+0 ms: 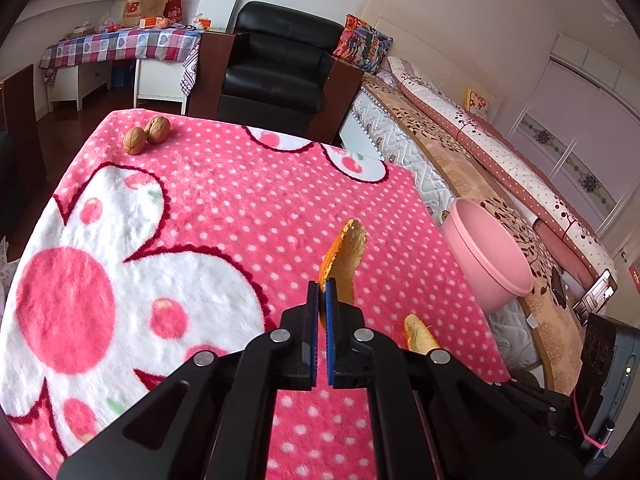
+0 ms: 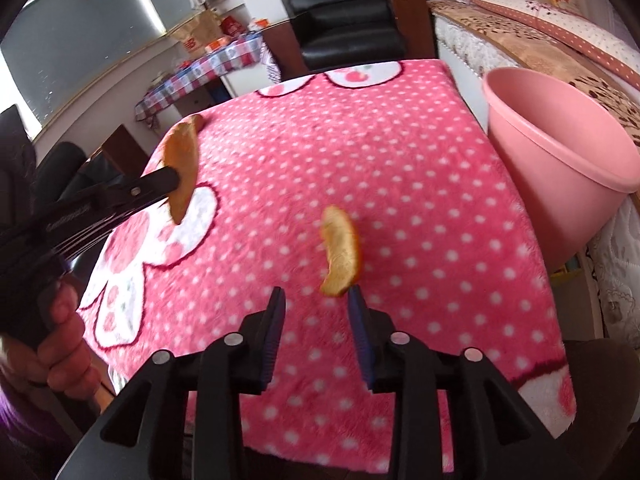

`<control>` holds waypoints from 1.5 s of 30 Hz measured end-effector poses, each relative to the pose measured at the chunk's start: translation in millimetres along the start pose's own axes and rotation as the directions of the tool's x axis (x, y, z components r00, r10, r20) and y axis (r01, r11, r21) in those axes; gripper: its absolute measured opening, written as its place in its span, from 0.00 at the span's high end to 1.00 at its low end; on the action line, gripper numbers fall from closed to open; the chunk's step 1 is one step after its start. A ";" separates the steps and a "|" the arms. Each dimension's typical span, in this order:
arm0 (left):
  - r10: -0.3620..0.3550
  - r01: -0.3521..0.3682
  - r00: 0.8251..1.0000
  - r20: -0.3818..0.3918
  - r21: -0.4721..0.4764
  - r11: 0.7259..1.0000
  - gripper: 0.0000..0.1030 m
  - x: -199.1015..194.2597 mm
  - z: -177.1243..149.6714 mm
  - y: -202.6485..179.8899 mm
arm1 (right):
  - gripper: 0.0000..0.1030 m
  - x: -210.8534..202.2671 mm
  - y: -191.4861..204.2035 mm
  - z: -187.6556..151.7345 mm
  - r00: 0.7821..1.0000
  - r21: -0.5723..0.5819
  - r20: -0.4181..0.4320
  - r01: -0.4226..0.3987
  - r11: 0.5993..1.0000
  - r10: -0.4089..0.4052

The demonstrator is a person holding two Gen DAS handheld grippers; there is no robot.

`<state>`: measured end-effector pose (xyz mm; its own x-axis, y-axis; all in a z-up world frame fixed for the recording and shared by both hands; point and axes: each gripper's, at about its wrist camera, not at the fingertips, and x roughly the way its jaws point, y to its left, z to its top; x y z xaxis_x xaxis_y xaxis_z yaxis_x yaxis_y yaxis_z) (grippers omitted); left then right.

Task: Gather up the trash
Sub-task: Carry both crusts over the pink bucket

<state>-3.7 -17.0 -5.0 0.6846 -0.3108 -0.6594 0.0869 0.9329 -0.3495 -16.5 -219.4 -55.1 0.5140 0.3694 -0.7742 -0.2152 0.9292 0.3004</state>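
Left wrist view: left claw (image 1: 322,300) clamped on an orange peel (image 1: 346,252), lifted for carrying toward the pink bin (image 1: 490,256). Right claw (image 2: 316,304) spread apart beside a second peel (image 2: 340,252), well short of that bin, likely readying a grab.

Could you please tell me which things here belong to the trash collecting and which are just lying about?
Part of the job:
- held orange peel, clamped in the left gripper
- loose orange peel on the pink blanket, ahead of the open right gripper
- pink bin

Just lying about:
- two walnuts
- black armchair
- checked side table
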 end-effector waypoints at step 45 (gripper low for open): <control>-0.203 0.199 0.979 -0.005 0.205 0.958 0.98 66.3 52.9 -169.2 | 0.97 -78.6 -164.0 85.6 0.918 0.262 0.317 0.156 0.952 -0.238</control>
<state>65.3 -185.8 45.7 0.6495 -0.4943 -0.5778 0.3683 0.8693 -0.3296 49.5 -399.7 4.2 0.7861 0.1218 -0.6060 0.0933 0.9458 0.3111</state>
